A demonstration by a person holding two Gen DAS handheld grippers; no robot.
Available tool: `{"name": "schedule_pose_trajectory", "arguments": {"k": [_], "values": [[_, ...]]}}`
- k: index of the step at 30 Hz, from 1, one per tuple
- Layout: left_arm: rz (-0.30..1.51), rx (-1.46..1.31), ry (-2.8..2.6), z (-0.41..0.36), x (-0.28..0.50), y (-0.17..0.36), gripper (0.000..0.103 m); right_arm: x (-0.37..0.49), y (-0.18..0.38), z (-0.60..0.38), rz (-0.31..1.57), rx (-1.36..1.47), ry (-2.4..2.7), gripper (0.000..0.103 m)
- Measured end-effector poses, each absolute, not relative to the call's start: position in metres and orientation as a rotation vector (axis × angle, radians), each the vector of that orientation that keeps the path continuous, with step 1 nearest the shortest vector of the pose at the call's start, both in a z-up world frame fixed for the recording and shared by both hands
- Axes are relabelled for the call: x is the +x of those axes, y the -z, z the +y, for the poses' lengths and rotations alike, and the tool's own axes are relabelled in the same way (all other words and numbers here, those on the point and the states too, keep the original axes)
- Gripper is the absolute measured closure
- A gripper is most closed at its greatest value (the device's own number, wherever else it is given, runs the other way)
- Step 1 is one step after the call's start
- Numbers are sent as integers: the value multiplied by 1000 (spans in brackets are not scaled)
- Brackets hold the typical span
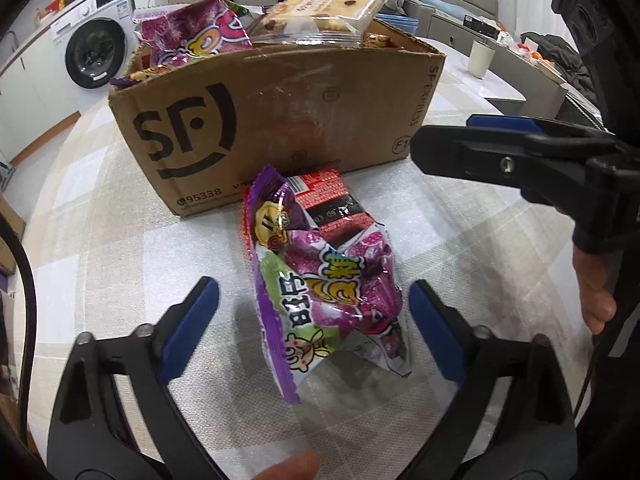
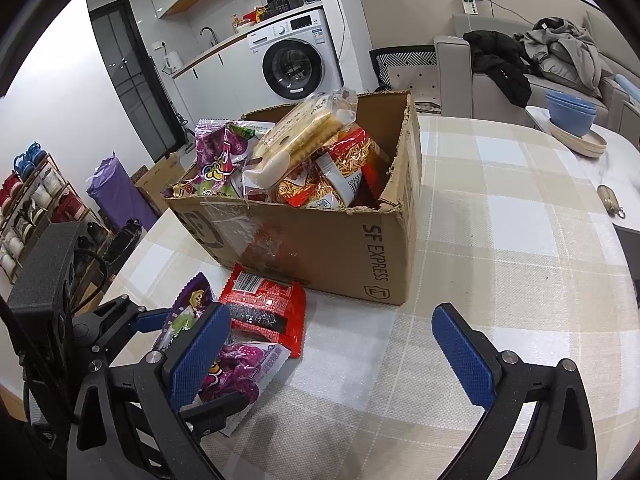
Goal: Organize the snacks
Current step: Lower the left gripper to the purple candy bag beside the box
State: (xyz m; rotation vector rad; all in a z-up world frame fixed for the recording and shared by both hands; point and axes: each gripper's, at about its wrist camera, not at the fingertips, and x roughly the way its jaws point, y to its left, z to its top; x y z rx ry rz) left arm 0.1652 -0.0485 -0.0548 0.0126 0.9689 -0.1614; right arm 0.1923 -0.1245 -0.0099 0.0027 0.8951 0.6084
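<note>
Even, bright indoor light with soft shadows on the checked tablecloth (image 1: pixel 120 264). Strong fisheye bending and black vignette at frame corners; glare glints on the purple snack bag (image 1: pixel 328 288).

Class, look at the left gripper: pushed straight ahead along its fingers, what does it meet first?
Most likely the purple snack packet lying between the open left gripper fingers; the cardboard box stands farther behind.

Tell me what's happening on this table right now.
A person with two handheld grippers is sorting snacks on a checked tablecloth. The left gripper is open, its fingers on either side of a purple snack bag that lies on a red snack packet in front of the SF Express cardboard box. The right gripper is open, holding nothing. The box is already heaped with snack packs.
</note>
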Motion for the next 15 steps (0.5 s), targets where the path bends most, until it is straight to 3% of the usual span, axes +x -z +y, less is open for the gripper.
{"name": "schedule_pose_trajectory", "arguments": {"k": [8,15], "values": [[968,38,221,-61,165,63,47,193,12,-123,901,1,-610,1],[944,44,236,-69,160,60,52,193,11,-124,902,4,-611,1]]}}
